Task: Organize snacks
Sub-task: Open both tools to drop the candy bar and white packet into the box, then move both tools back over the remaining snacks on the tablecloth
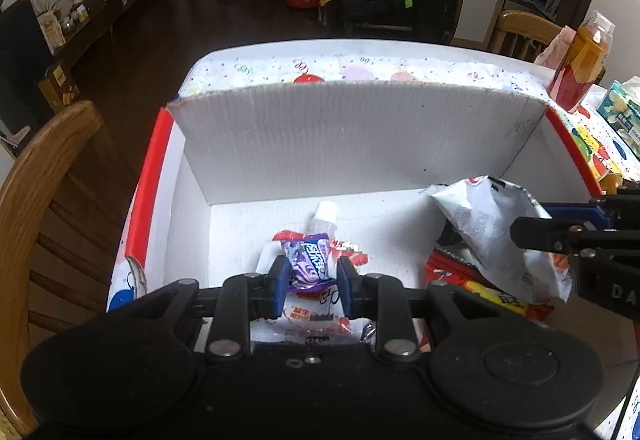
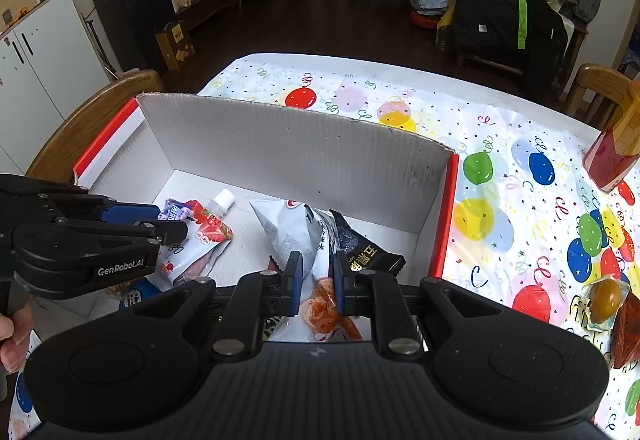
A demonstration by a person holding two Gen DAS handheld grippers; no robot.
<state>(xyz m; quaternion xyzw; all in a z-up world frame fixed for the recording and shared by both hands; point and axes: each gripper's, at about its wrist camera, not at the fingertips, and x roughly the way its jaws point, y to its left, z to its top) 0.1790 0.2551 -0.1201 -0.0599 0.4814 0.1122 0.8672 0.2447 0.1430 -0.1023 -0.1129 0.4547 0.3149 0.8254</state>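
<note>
A white cardboard box point(image 1: 336, 144) with red edges sits on the table and holds several snacks. My left gripper point(image 1: 313, 272) is shut on a small purple candy packet point(image 1: 308, 260), held over a strawberry pouch with a white cap point(image 1: 326, 214) on the box floor. My right gripper point(image 2: 316, 276) is shut on a silver-white snack bag point(image 2: 292, 232), which stands tilted inside the box at the right; the same silver-white bag point(image 1: 488, 228) shows in the left wrist view. A black packet point(image 2: 368, 252) lies under it. The strawberry pouch point(image 2: 204, 232) lies beside the left gripper point(image 2: 176, 228).
A balloon-print tablecloth point(image 2: 520, 176) covers the table. A red-orange bottle point(image 2: 616, 144) stands at the right, with a jelly cup point(image 2: 604, 298) near the front right. A tissue box point(image 1: 622, 112) sits far right. Wooden chairs point(image 1: 44, 176) flank the table. A hand point(image 2: 12, 336) holds the left gripper.
</note>
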